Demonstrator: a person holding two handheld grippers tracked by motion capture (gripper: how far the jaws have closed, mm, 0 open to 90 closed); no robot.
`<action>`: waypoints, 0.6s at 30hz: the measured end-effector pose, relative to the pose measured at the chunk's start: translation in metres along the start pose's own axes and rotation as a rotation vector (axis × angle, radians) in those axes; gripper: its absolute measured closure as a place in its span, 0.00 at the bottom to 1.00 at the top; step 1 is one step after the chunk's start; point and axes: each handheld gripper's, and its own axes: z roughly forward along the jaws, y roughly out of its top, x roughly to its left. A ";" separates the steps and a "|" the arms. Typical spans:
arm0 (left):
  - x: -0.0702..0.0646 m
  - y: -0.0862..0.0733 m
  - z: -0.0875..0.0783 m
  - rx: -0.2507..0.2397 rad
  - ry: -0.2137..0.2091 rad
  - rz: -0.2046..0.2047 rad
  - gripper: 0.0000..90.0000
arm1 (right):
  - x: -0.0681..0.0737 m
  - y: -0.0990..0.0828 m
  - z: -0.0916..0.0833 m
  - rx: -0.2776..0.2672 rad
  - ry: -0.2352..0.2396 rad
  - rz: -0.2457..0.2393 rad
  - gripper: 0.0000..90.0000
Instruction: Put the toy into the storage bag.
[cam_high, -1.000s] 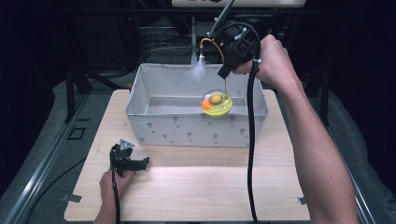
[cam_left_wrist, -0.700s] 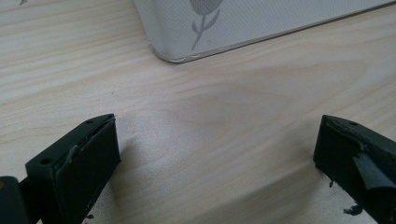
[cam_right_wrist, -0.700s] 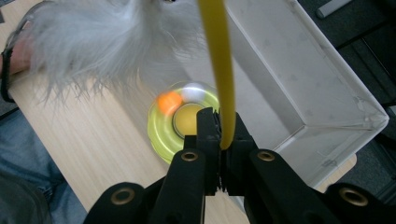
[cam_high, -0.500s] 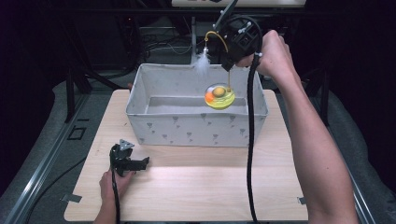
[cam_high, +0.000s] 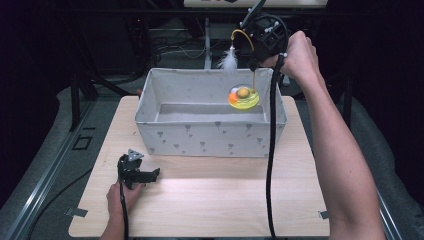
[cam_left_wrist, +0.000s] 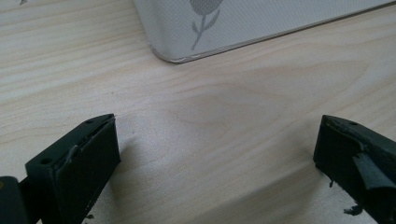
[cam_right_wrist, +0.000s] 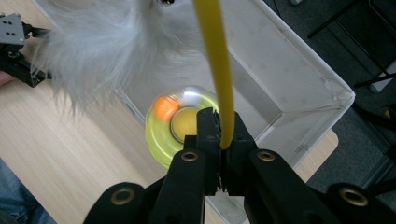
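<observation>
My right gripper (cam_high: 256, 41) is raised over the far right of a grey fabric bin (cam_high: 210, 136). It is shut on the yellow rod (cam_right_wrist: 218, 70) of a cat toy. A white feather (cam_high: 229, 61) hangs from the rod's curved end, and the same feather (cam_right_wrist: 93, 51) looms large in the right gripper view. Below dangles a yellow disc (cam_high: 243, 98) with an orange ball, blurred as it swings above the bin's inside; the disc (cam_right_wrist: 161, 135) sits just behind the shut right gripper (cam_right_wrist: 220, 126). My left gripper (cam_high: 143, 175) rests on the wooden table (cam_high: 225, 200) in front of the bin, and this left gripper (cam_left_wrist: 217, 130) is open and holds nothing.
The bin's patterned corner (cam_left_wrist: 196, 32) lies just ahead of the left jaws. A thick black cable (cam_high: 271, 150) hangs from the right gripper across the table. Beyond the table are dark floor, metal frames and cables. The other hand's gripper (cam_right_wrist: 16, 51) shows at the upper left of the right gripper view.
The right gripper has risen and moved away and to the right, lifting the feather and disc higher over the bin. The left gripper has stayed still.
</observation>
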 end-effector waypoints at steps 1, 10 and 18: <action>0.000 0.000 0.000 0.000 0.000 0.000 0.00 | -0.002 0.000 0.001 -0.007 -0.003 0.006 0.98; 0.000 0.000 0.000 0.001 0.000 0.001 0.00 | -0.012 0.000 0.013 0.005 -0.022 0.039 0.98; 0.000 0.000 0.000 0.000 -0.001 -0.001 0.00 | -0.023 -0.003 0.026 0.009 -0.020 0.061 0.98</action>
